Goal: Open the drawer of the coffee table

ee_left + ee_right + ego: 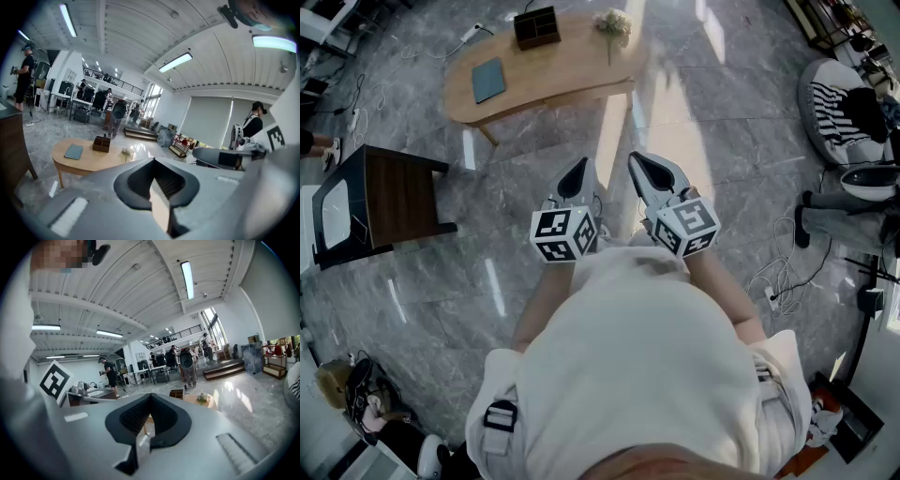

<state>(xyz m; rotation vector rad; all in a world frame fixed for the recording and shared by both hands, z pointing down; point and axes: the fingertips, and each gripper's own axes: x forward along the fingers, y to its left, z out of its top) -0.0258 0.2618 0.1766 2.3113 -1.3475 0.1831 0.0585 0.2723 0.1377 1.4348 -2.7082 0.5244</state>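
Note:
The light wooden coffee table (553,73) stands ahead of me on the grey marble floor, some way off; its drawer does not show from here. On it lie a blue book (488,80), a dark organiser box (536,26) and a small bunch of flowers (614,24). My left gripper (578,174) and right gripper (641,167) are held side by side in front of my body, both shut and empty, pointing towards the table. The table (82,161) appears low at the left in the left gripper view, and a slice of it (204,402) past the jaws in the right gripper view.
A dark side table (384,202) stands to my left with a white tray (334,212) on it. A fan (862,187), cables (787,272) and a striped beanbag (848,108) are at the right. Several people stand in the room's far part (115,115).

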